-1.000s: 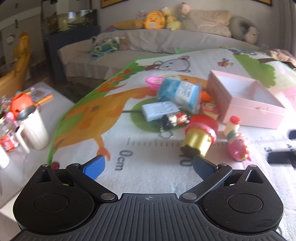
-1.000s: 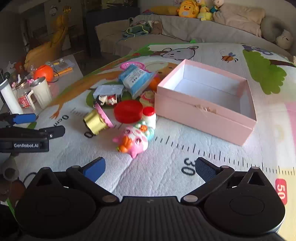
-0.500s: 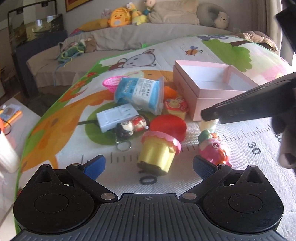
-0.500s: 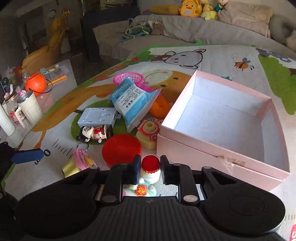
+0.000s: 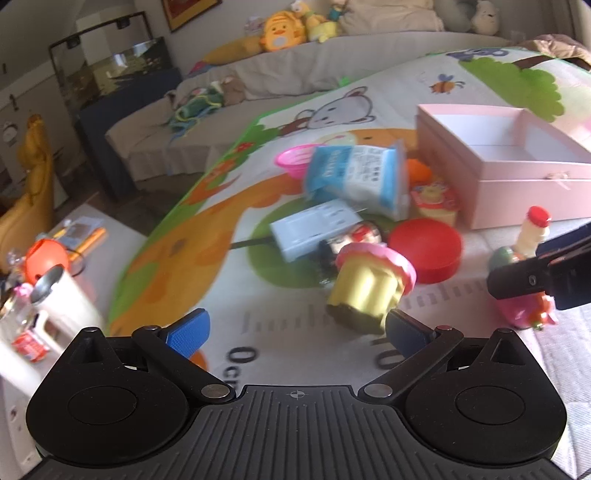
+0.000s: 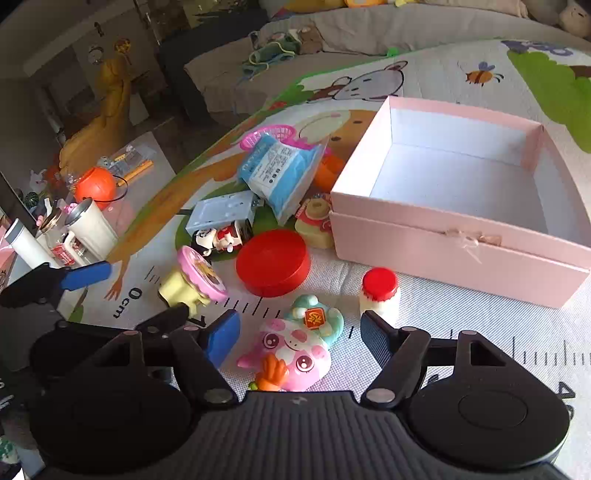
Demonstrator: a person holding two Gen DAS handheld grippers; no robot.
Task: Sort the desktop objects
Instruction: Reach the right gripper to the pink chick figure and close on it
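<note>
Toys lie on a cartoon play mat beside an open pink box point(image 6: 458, 243), which also shows in the left wrist view point(image 5: 517, 177). My right gripper point(image 6: 301, 332) is open around a pink pig toy point(image 6: 291, 354). A small red-capped bottle point(image 6: 379, 293) stands just beyond its right finger. My left gripper point(image 5: 295, 332) is open and empty, close in front of a yellow tub with a pink lid point(image 5: 373, 280), which lies on its side. A red round lid point(image 6: 272, 262), a blue packet point(image 6: 280, 173), a pale blue block point(image 6: 221, 214) and a small figure point(image 6: 221, 236) lie behind.
A pink basket point(image 6: 267, 133) and an orange thing point(image 6: 328, 170) sit behind the packet. A side table at the left holds a white mug point(image 6: 92, 229), an orange ball point(image 6: 95, 182) and small clutter. A sofa with plush toys point(image 5: 280, 33) runs along the back.
My right gripper was nearly shut around the small bottle; now it is open, drawn back, and straddles the pig toy. My left gripper has shifted left and closer to the yellow tub.
</note>
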